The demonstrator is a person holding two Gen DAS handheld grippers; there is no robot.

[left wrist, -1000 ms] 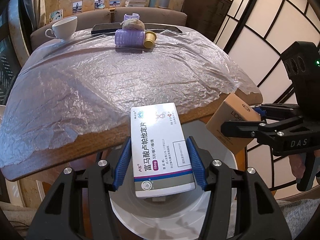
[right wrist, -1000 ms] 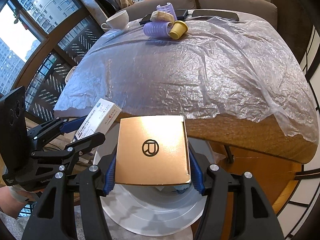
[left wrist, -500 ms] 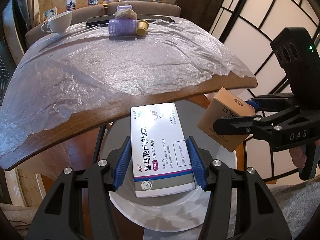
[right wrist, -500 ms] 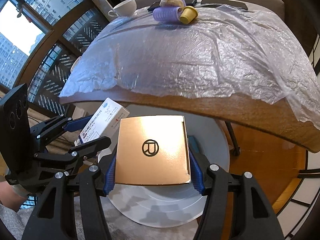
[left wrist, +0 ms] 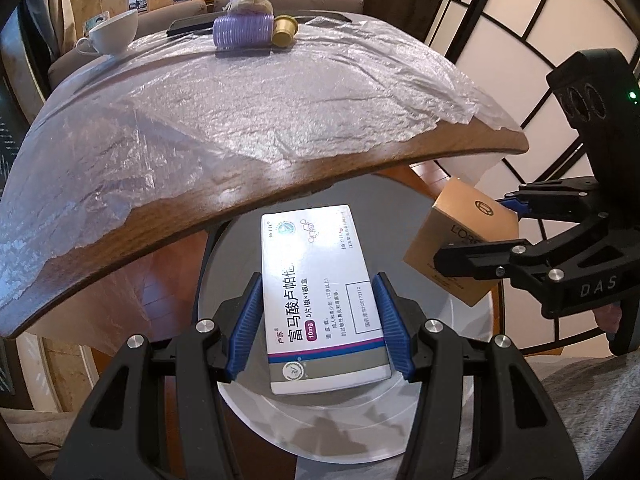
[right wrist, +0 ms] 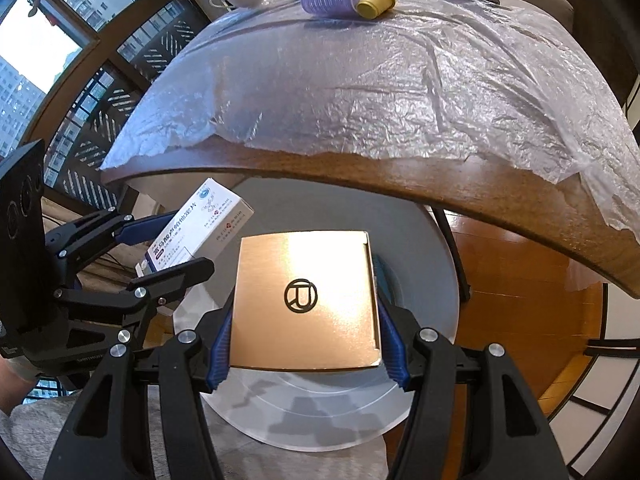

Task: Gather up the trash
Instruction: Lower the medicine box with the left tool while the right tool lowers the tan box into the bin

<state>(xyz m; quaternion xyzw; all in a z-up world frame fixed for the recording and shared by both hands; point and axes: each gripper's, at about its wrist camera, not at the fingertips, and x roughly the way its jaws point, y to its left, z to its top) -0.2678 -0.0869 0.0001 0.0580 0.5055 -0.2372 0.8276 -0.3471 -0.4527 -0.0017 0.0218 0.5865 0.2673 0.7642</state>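
Two boxes held above a round grey bin (left wrist: 472, 344), just off the table edge.
Left gripper (left wrist: 318, 322): blue pads clamped on the white medicine box (left wrist: 320, 300). Right gripper (right wrist: 306, 338): closed on the gold carton (right wrist: 306, 300). Behind, the plastic-covered wooden table (left wrist: 360, 160) carries a purple roller (left wrist: 242, 31), a gold capsule (left wrist: 285, 30) and a white cup (left wrist: 114, 32).
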